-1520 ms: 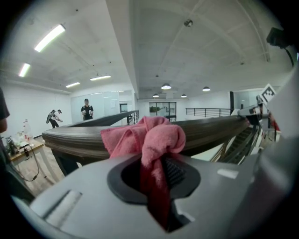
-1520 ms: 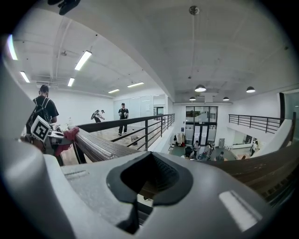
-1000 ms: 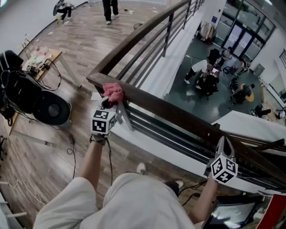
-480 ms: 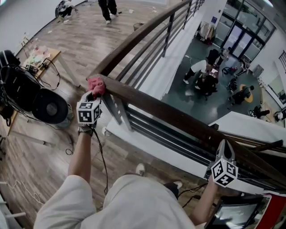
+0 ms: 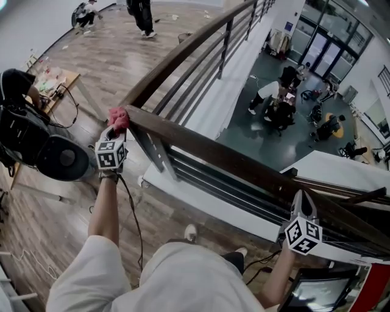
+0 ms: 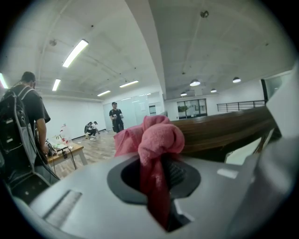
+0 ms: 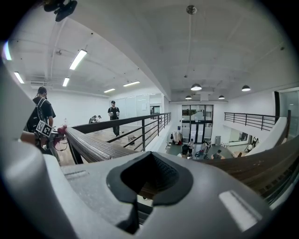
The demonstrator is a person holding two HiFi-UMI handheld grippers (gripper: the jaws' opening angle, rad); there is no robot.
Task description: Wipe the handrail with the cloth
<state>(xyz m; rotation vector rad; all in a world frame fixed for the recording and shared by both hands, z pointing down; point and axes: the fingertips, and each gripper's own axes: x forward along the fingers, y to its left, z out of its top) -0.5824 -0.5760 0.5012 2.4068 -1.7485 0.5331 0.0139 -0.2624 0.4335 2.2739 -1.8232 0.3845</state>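
Note:
A dark wooden handrail (image 5: 244,161) runs from its corner at the left down to the lower right. My left gripper (image 5: 114,131) is shut on a bunched pink cloth (image 5: 118,117), which rests at the rail's corner end. In the left gripper view the cloth (image 6: 156,140) fills the jaws of my left gripper (image 6: 159,186), with the handrail (image 6: 224,128) just to its right. My right gripper (image 5: 304,201) points at the near edge of the rail at the lower right. Seen in its own view, the right gripper (image 7: 149,182) is shut and holds nothing, and the handrail (image 7: 88,144) stretches off to the left.
Black metal bars (image 5: 201,177) run under the rail, and a second rail (image 5: 183,55) leads away from the corner. A cluttered table (image 5: 52,85) and black gear (image 5: 27,131) stand at the left. People stand on the far floor (image 5: 141,12) and in the atrium below (image 5: 277,103). A monitor (image 5: 317,292) sits at the lower right.
My left gripper has slid the pink cloth leftward along the handrail to its corner end. The right gripper has stayed in place.

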